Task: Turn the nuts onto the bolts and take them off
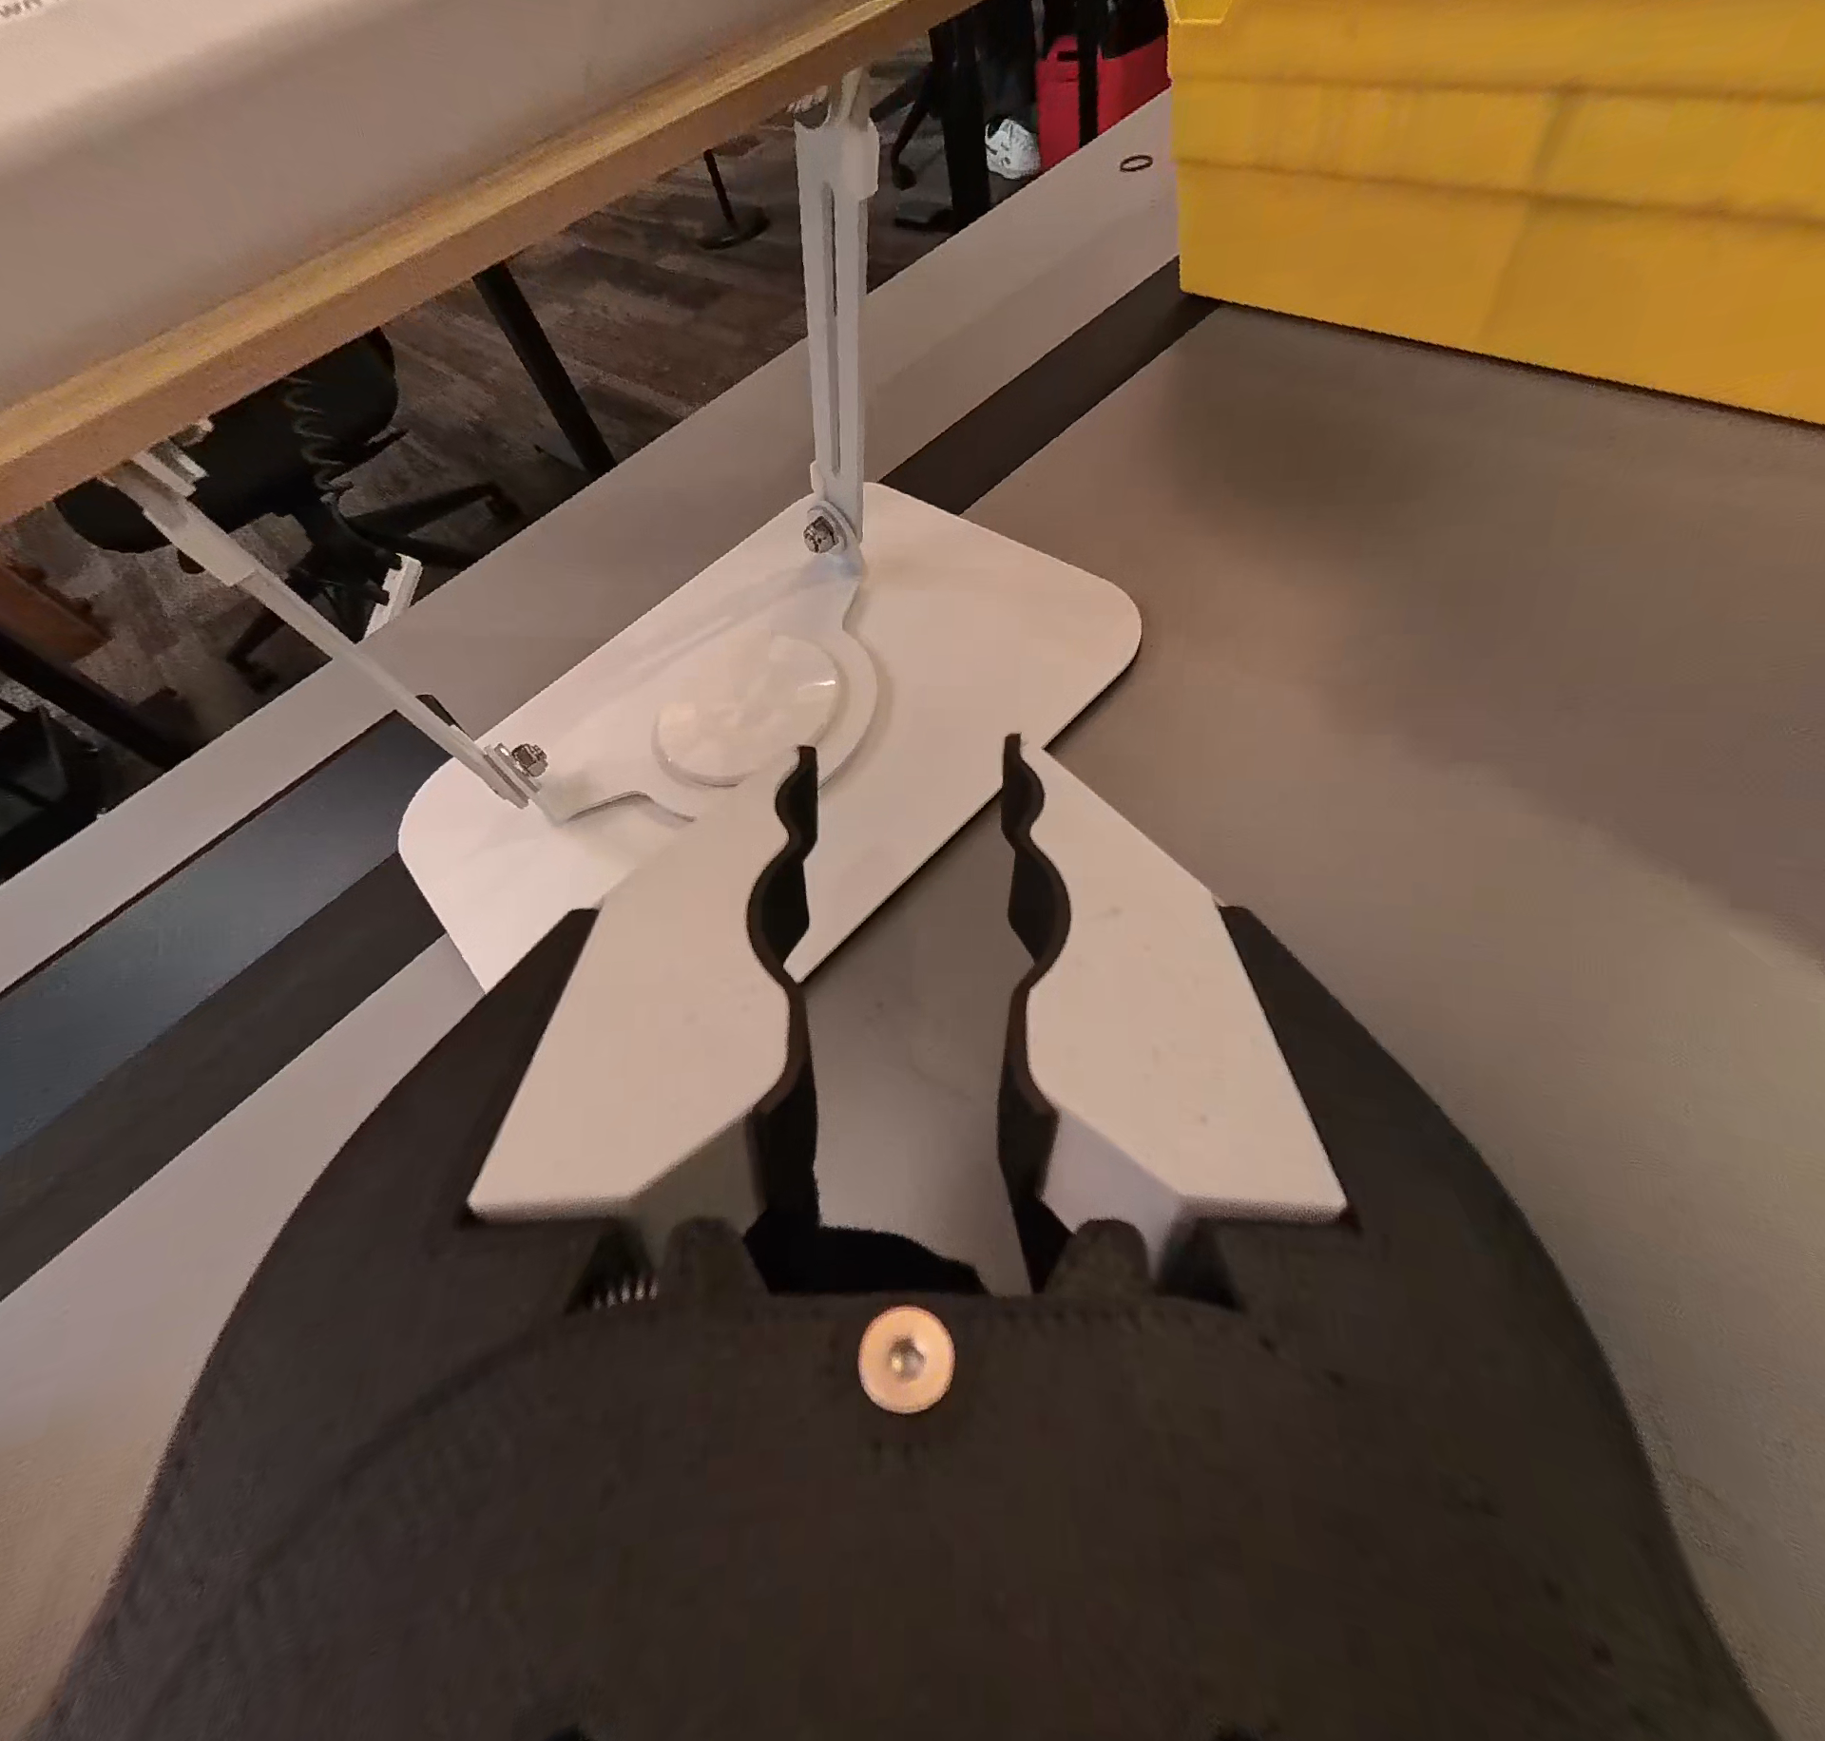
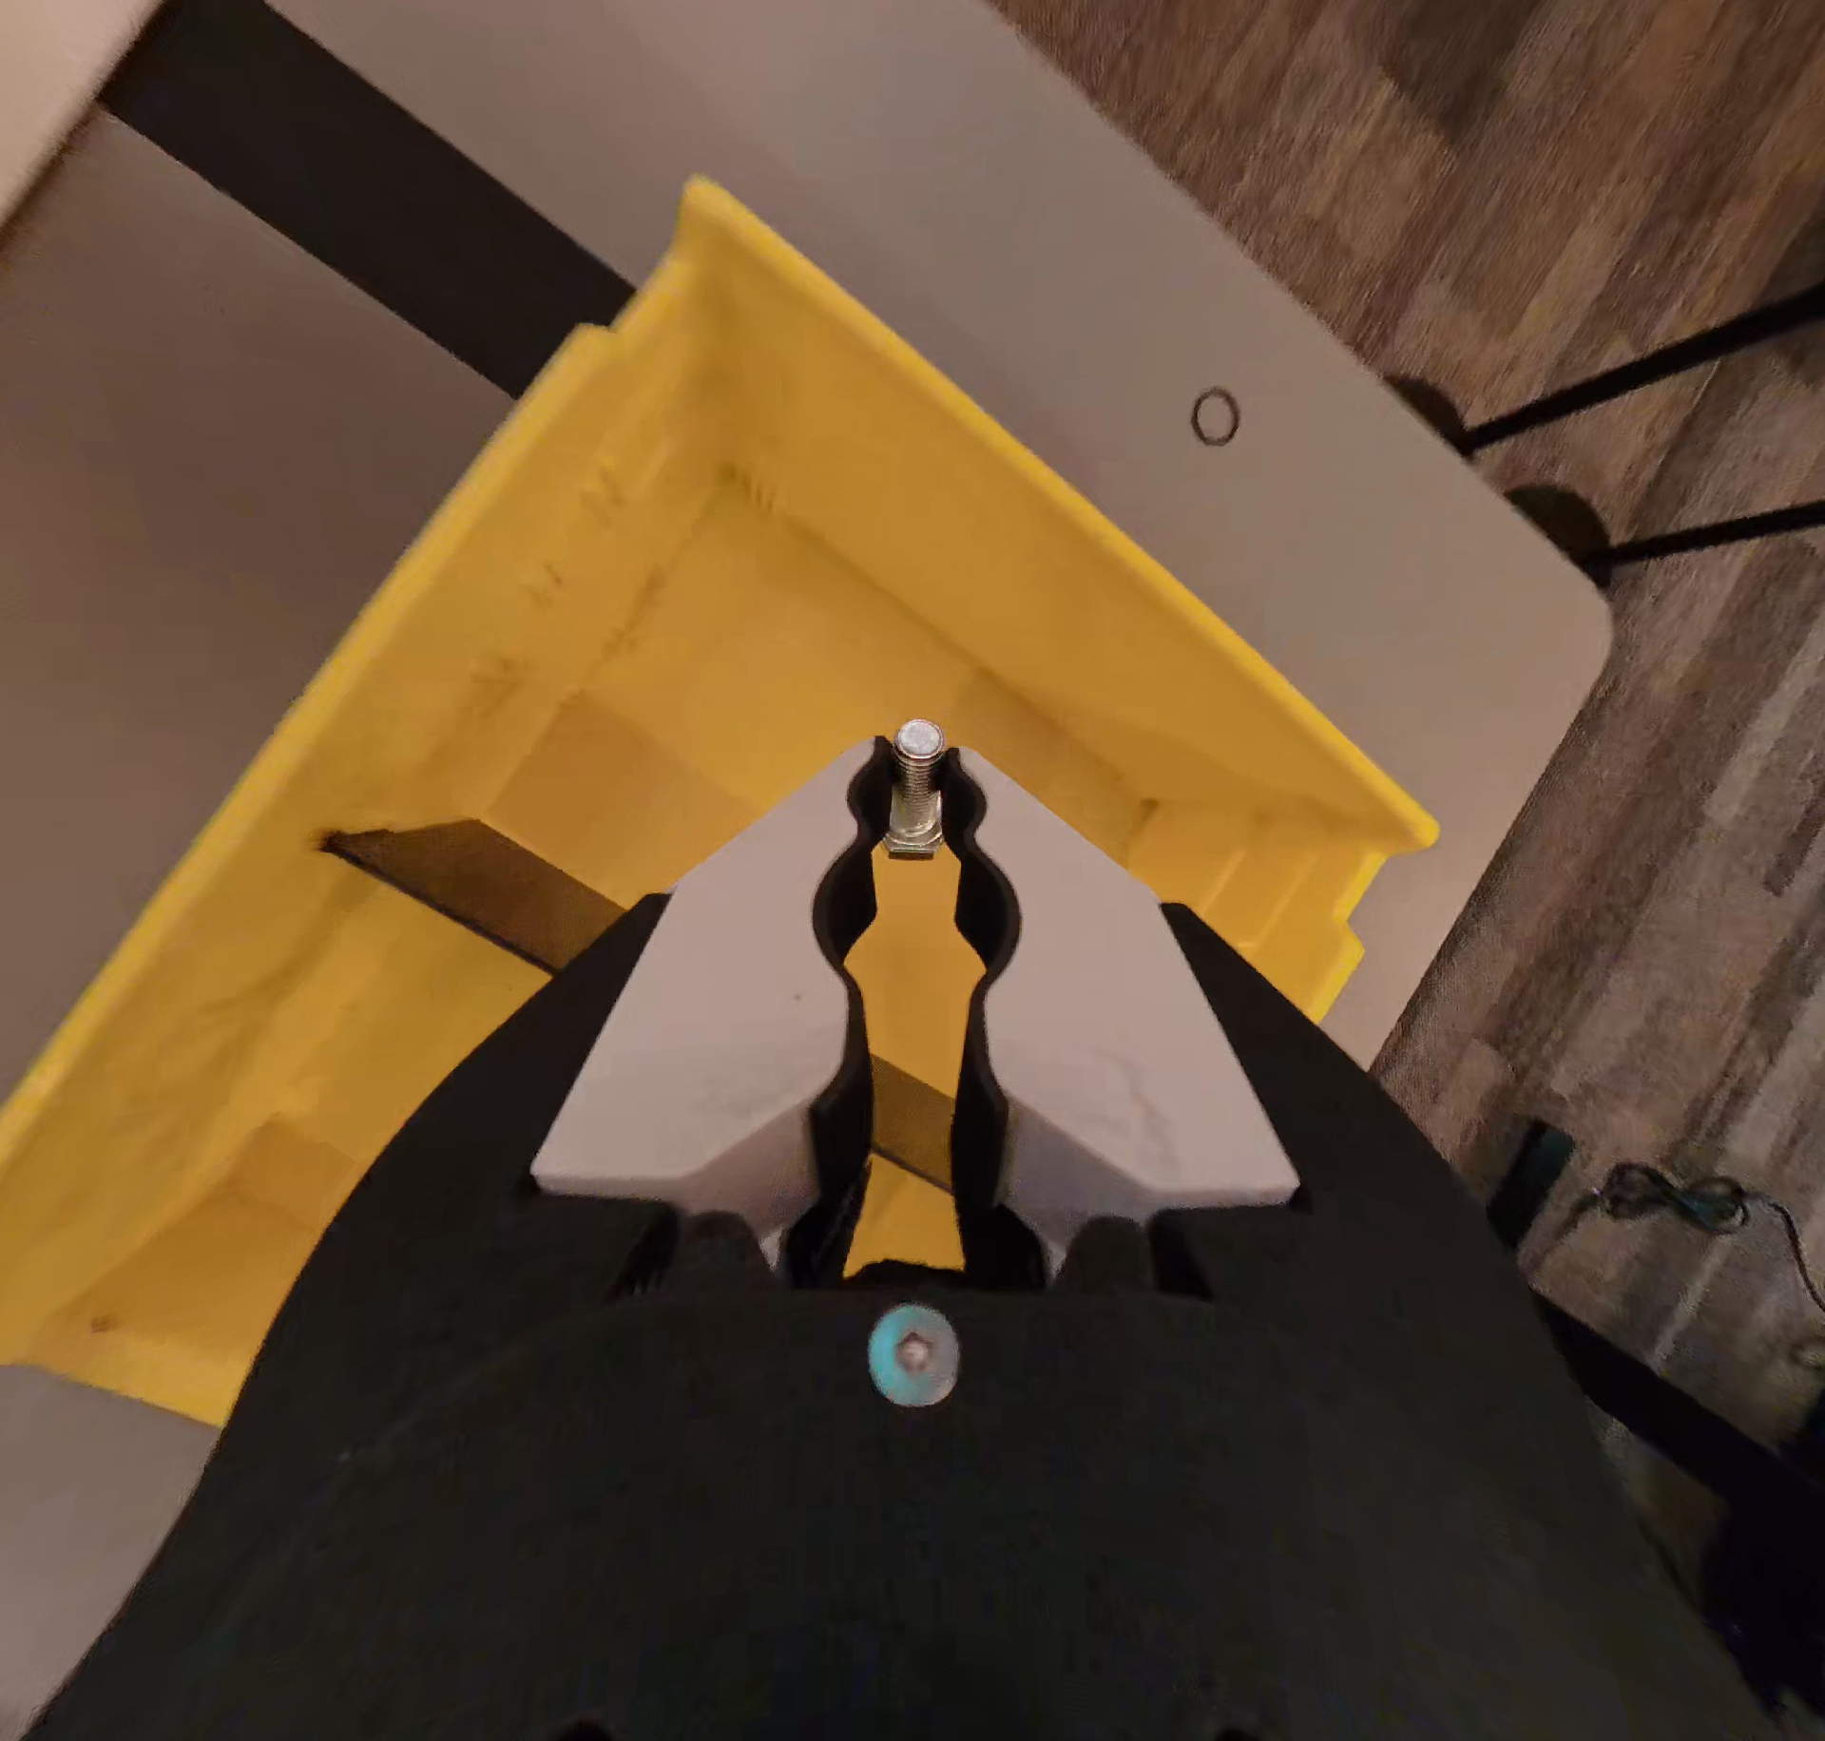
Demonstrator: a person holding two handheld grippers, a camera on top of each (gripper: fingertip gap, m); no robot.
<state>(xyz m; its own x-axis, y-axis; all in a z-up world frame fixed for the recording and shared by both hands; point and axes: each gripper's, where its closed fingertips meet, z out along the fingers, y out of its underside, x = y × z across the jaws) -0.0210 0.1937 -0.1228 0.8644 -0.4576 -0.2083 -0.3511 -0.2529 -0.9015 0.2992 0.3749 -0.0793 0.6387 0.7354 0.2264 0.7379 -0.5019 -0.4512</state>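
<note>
The right gripper [image 2: 916,765] pinches a silver bolt [image 2: 914,790] by its threaded shaft right at the fingertips, the head toward the camera and the flat end pointing away. It hangs over the inside of a yellow bin [image 2: 691,667], which has a dark divider [image 2: 464,879] across it and sits on a grey table [image 2: 988,213]. The left gripper [image 1: 909,756] is spread apart with nothing between its fingers, low over the table [image 1: 1383,805], its tips above a white stand base [image 1: 988,608]. Beyond that, the bin [image 1: 1501,163] stands to the right.
</note>
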